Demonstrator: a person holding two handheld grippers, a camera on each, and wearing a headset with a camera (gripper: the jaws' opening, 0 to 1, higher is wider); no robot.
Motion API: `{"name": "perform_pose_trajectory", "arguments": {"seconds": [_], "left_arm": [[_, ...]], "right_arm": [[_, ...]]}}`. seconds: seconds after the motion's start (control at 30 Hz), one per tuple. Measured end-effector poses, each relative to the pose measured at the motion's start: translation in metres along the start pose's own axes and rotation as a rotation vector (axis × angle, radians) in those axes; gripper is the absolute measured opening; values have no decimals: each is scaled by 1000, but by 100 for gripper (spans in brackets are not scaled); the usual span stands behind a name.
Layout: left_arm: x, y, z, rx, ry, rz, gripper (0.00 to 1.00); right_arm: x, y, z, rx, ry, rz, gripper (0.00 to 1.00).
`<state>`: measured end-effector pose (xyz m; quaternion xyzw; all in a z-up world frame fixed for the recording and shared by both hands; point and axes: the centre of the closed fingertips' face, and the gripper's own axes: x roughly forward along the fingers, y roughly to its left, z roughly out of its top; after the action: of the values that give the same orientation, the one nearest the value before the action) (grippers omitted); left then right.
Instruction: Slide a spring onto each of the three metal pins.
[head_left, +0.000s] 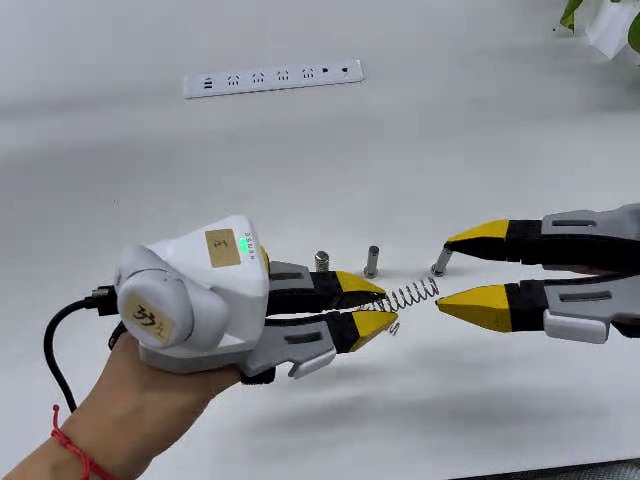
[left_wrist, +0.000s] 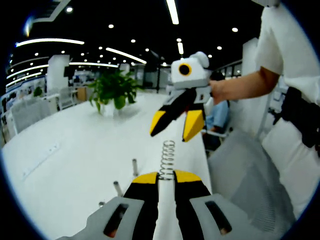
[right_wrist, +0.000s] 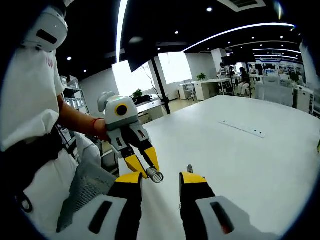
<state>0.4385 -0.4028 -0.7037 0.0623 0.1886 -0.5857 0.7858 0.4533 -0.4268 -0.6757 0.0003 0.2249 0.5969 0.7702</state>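
A white power strip (head_left: 272, 78) lies far back on the left of the counter (head_left: 150, 180). Nearer, the left tool (head_left: 378, 303) has its yellow tips pressed together on one end of a spring (head_left: 412, 294) — the coil sticks out roughly level, free end pointing right. Behind it stand the left pin (head_left: 322, 261) and the middle pin (head_left: 372, 261) (both upright on the counter). The right pin (head_left: 441, 263) leans, just beside the upper tip of the right tool (head_left: 443, 272) — its jaws spread, facing the spring's free end.
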Motion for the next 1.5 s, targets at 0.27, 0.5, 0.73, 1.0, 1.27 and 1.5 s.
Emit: {"name": "perform_pose_trajectory", "arguments": {"seconds": [0.27,0.5,0.73,1.0,1.27,1.5], "left_arm": [[0,-1,6,-20,-36,-2,11],[0,-2,9,-22,-49,-8,11],[0,-3,8,-23,-50,-13,11],[0,-7,7,-22,-46,-24,11],[2,-11,4,-16,-34,-39,11],[4,-14,4,-9,-30,-51,11]], "right_arm": [[1,7,2,20,8,23,22],[2,12,1,26,16,39,15],[2,13,2,22,23,40,12],[2,16,4,-5,42,52,12],[4,21,7,-35,69,66,12],[4,25,10,-65,90,77,12]]}}
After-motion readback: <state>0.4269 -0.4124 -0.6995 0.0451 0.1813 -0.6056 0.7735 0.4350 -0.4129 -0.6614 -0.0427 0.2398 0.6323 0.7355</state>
